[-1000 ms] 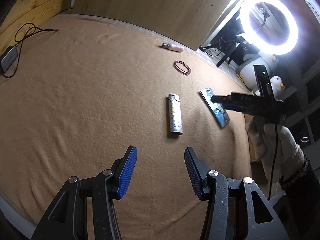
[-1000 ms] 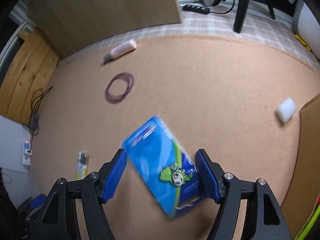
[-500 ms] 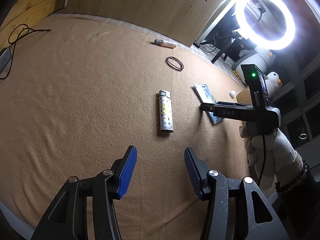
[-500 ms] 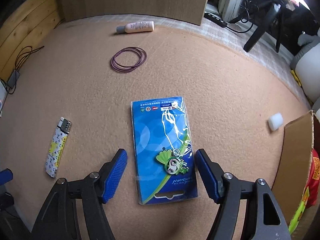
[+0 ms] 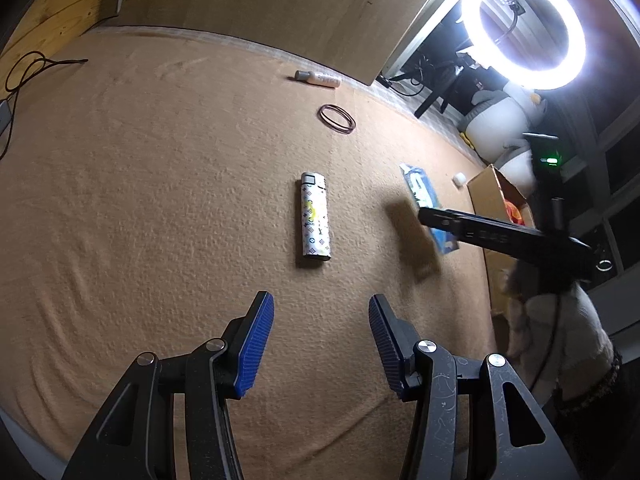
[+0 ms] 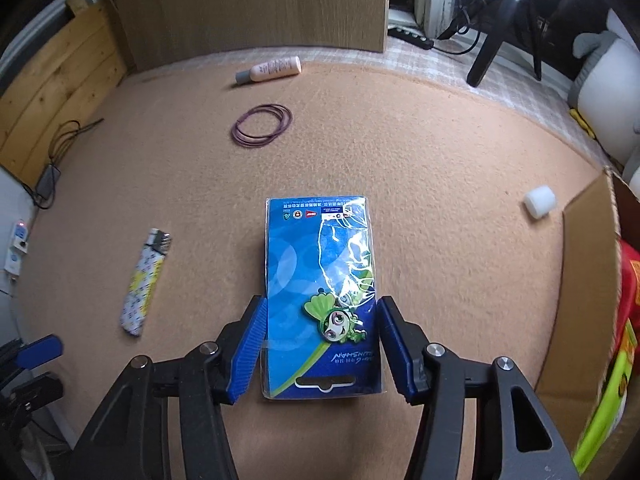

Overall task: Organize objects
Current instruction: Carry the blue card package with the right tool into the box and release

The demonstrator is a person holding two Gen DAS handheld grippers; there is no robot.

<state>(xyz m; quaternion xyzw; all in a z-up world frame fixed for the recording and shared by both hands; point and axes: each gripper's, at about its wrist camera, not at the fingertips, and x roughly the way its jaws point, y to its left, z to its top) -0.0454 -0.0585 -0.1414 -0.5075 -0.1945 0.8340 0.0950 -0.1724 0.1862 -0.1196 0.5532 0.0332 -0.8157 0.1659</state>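
A blue packet (image 6: 320, 280) with a green cartoon charm lies flat on the tan blanket. My right gripper (image 6: 320, 344) is open, its blue fingers either side of the packet's near end, close to its edges. The packet also shows in the left wrist view (image 5: 424, 196), partly behind the right gripper's fingers (image 5: 444, 218). A patterned lighter (image 5: 315, 220) lies ahead of my left gripper (image 5: 320, 340), which is open and empty above the blanket. The lighter shows at the left in the right wrist view (image 6: 145, 282).
Purple hair ties (image 6: 262, 125) and a pink tube (image 6: 270, 69) lie farther back. A small white block (image 6: 540, 200) sits near an open cardboard box (image 6: 588, 280) on the right with colourful packs inside. A ring light (image 5: 524, 24) glares at the upper right.
The right gripper has lowered and moved forward, so the packet now lies between its fingers. The left gripper has drawn back a little from the lighter.
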